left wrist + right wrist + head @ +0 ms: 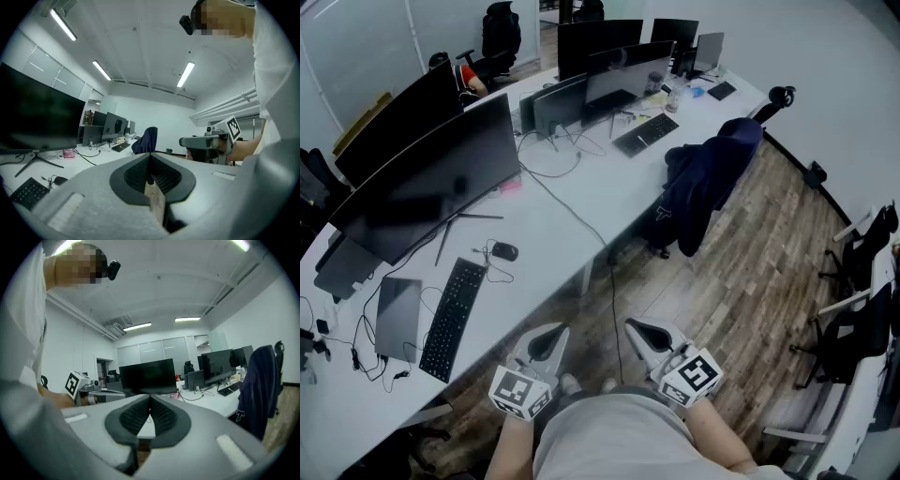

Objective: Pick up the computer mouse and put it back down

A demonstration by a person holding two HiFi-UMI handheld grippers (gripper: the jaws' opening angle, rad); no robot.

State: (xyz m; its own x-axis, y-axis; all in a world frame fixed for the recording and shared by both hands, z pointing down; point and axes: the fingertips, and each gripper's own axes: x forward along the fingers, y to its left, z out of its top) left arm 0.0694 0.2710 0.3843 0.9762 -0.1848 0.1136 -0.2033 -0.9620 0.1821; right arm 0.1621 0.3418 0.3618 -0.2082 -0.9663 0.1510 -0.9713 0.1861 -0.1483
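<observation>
Closest in, at waist height: left gripper (555, 330) and right gripper (635, 328), side by side, pointing ahead and only slightly down, over the wooden floor (741, 281) and short of the desk (562, 234) edge. Both pairs of jaws pressed together tip to tip, nothing caught between them; same reading in each gripper view. Would need to open before any grasp.

Next out, on the desk's near strip: black keyboard (453, 319), with what looks like a closed grey laptop (397, 317) to its left.

Just past the keyboard's far end and a little to its right: computer mouse (505, 251), dark, lying flat, with a cable (483, 267) trailing off its left side. Untouched, well apart from both grippers. Lies ahead and to the left of the jaws, so nearer the left gripper than the right. In the left gripper view, computer mouse (60, 180) low and left; not made out in the right gripper view. Long axis seemingly across the head view, side-on to a straight approach, though too small to be sure. Probably calls for a forward-left reach with the left gripper, a dip of the wrist, and perhaps a turn to span the narrow sides.

Farther back: large dark monitor (431, 183) behind the mouse, and off to the right a navy jacket (708, 178) draped over a chair.
</observation>
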